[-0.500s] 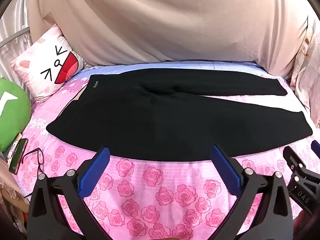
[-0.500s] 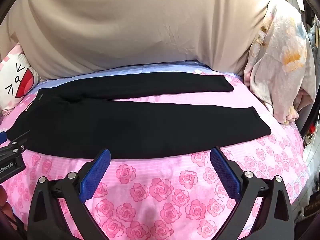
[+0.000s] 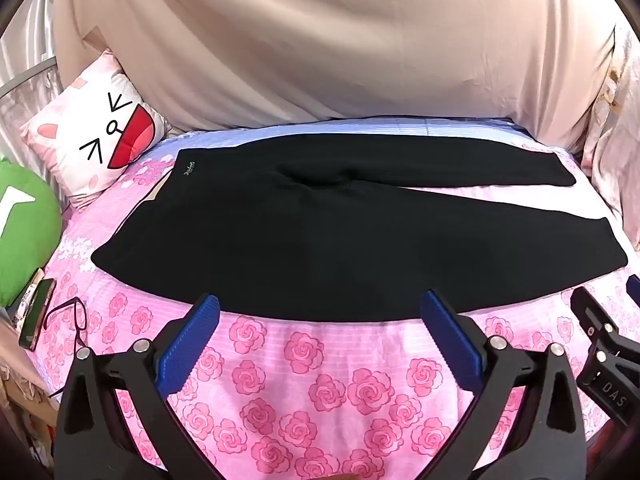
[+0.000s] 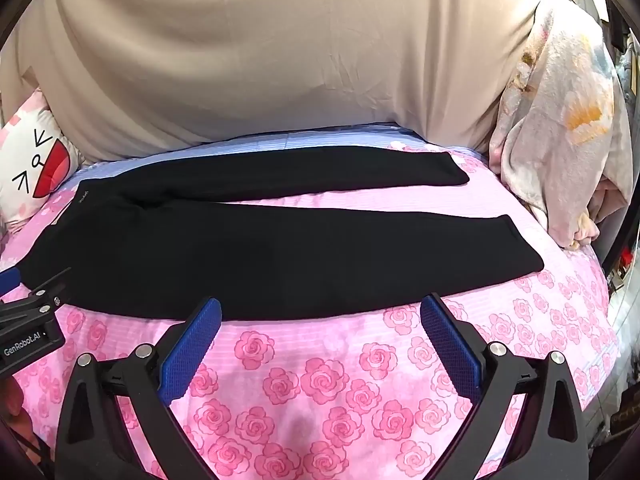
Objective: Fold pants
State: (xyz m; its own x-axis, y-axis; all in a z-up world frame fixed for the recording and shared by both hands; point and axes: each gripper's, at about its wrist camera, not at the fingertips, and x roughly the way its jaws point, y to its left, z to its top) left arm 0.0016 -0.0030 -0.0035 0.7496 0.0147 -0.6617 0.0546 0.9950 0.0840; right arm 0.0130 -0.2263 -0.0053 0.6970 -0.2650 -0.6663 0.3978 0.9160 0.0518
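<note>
While both grippers are hovering wide open, one pair of black pants (image 3: 320, 240) is lying flat on the bed (image 3: 320, 380).
Left gripper (image 3: 320, 330) and right gripper (image 4: 320, 330) are gripping nothing; two pillows are sitting left.

Bedroom in a home, bed used as the work surface.

Pink rose-print bedsheet (image 3: 320, 392) covers the mattress, w/ a beige sheet (image 3: 320, 48) draped across the back. Cartoon-face cushion (image 3: 96, 140) and a green plush pillow (image 3: 24, 236) sit at the left end; a floral blanket (image 4: 560, 128) is bunched at the right. Eyeglasses (image 3: 68, 316) and what looks like a phone (image 3: 38, 312) lie at the bed's left edge; blurry, so not sure.
</note>
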